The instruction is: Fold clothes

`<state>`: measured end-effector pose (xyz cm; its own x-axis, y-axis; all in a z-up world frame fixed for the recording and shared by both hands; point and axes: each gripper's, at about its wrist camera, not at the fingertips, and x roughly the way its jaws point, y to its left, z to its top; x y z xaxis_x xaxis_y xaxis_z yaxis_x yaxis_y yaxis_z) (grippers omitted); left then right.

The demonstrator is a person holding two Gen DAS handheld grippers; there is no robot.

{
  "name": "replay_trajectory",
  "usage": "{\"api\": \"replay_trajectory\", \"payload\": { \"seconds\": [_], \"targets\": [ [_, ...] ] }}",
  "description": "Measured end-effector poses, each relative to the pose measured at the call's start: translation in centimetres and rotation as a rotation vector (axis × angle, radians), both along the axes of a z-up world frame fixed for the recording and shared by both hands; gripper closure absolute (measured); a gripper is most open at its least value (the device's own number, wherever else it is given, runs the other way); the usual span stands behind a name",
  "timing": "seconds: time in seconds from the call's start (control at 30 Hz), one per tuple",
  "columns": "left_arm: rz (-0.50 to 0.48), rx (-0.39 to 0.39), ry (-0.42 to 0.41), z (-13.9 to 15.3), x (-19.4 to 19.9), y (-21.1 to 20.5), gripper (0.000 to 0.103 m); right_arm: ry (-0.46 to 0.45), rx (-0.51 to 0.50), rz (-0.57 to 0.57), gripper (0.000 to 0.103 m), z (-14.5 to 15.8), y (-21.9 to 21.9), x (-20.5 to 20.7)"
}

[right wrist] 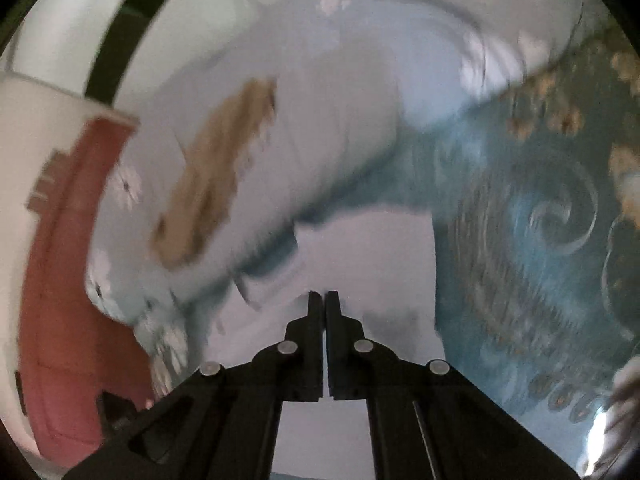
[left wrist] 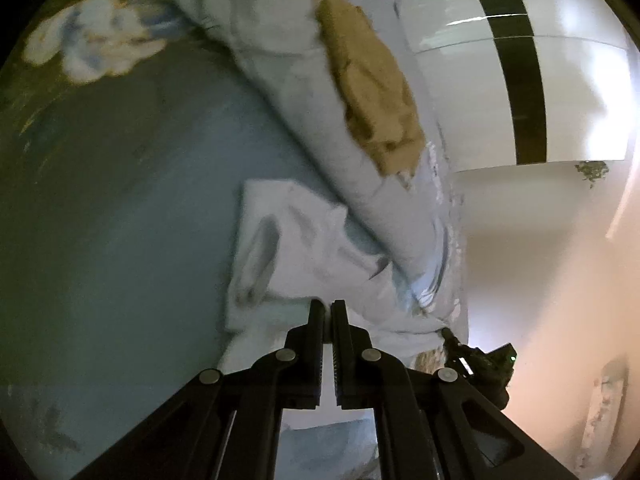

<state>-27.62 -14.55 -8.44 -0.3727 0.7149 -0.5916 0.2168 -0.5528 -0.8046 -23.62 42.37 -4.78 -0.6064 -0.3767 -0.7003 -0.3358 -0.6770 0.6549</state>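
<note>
A white garment (left wrist: 296, 240) lies crumpled on the blue bedsheet (left wrist: 120, 200). My left gripper (left wrist: 328, 305) is shut on the garment's near edge, with white cloth running between and below its fingers. In the right wrist view the same white garment (right wrist: 360, 256) spreads ahead and under my right gripper (right wrist: 323, 296), which is shut on the cloth. This view is blurred by motion. The other gripper (left wrist: 480, 360) shows dimly at the left wrist view's lower right, at the cloth's edge.
A pale rolled quilt (left wrist: 320, 120) with a tan cloth (left wrist: 372, 80) on it lies behind the garment; it also shows in the right view (right wrist: 320, 128) with the tan cloth (right wrist: 208, 184). A white wall with a dark stripe (left wrist: 516, 60) and a red door (right wrist: 68, 280) stand beyond the bed.
</note>
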Motion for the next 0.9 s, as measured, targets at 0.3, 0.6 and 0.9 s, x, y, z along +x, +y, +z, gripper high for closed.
{"api": "replay_trajectory", "payload": {
  "seconds": [0.3, 0.6, 0.9],
  "targets": [
    [0.043, -0.1, -0.085, -3.4, -8.9, 2.4, 0.099, -0.14, 0.074, -0.023, 0.102, -3.3, 0.5, -7.1],
    [-0.013, -0.154, -0.06, -5.0, -9.3, 3.3, 0.067, -0.165, 0.082, -0.014, 0.1, -6.3, 1.1, -8.3],
    [-0.03, -0.284, -0.07, -3.7, -0.6, 1.5, 0.039, -0.079, 0.083, 0.023, 0.045, -4.0, 2.1, -1.8]
  ]
}}
